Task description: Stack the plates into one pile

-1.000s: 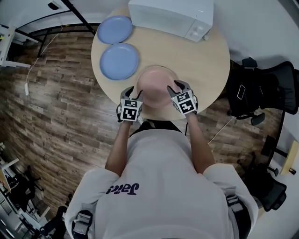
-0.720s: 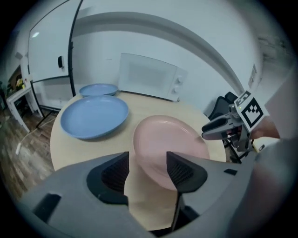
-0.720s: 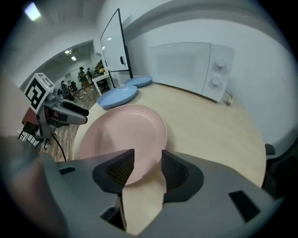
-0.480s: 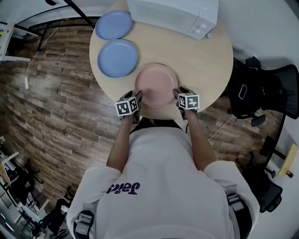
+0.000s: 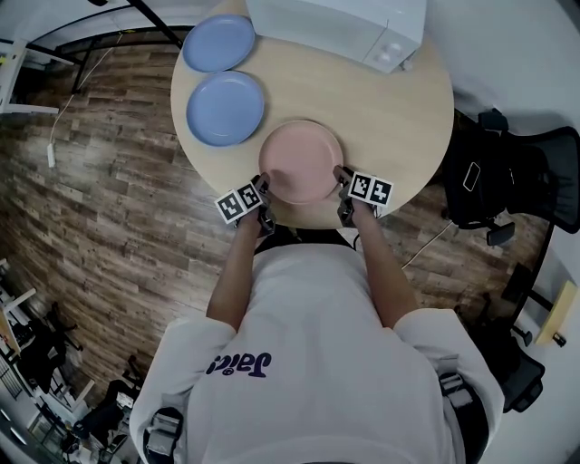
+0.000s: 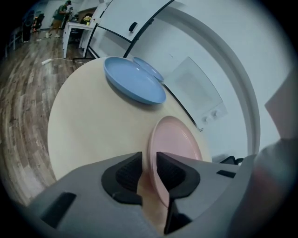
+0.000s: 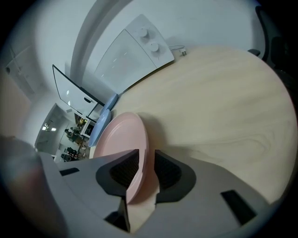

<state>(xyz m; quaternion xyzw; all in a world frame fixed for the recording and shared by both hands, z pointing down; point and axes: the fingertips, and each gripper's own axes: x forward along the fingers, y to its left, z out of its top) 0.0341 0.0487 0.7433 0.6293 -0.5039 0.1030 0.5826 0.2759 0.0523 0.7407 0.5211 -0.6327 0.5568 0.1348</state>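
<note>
The pink plate [image 5: 301,161] lies on the round table [image 5: 390,118] near its front edge. My left gripper [image 5: 263,188] is at the plate's left rim and my right gripper [image 5: 343,178] at its right rim. In the left gripper view the jaws of the left gripper [image 6: 148,169] are closing, and the rim of the pink plate [image 6: 179,144] stands between the pads. The right gripper [image 7: 146,169] is also closing, onto the opposite rim of the pink plate [image 7: 118,139]. Two blue plates [image 5: 226,108] [image 5: 218,42] lie apart at the table's far left.
A white microwave [image 5: 335,23] stands at the back of the table. A black office chair [image 5: 517,181] is to the right of the table, and wooden floor lies to the left. The person stands close against the table's front edge.
Both grippers have rolled and sunk at the pink plate's sides. The plate has come down from a raised hold to lie on the table. The jaws have narrowed on its rim.
</note>
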